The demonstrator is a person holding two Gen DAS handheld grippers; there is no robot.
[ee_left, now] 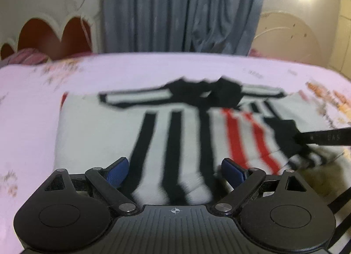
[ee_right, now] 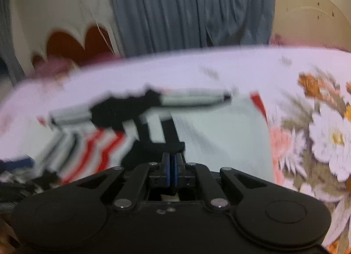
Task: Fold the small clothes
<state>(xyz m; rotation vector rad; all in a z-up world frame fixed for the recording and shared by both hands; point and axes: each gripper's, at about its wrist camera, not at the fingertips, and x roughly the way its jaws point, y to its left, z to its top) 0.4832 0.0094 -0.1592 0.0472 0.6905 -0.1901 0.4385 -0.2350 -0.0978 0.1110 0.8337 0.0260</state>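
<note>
Shirt, small, white with black vertical stripes, red stripes toward its right side, black collar; lies spread on pink floral bedsheet. Left gripper: jaws wide apart, empty, over the near hem. Right gripper: jaws closed, pinching a black-edged fold of the shirt.
</note>
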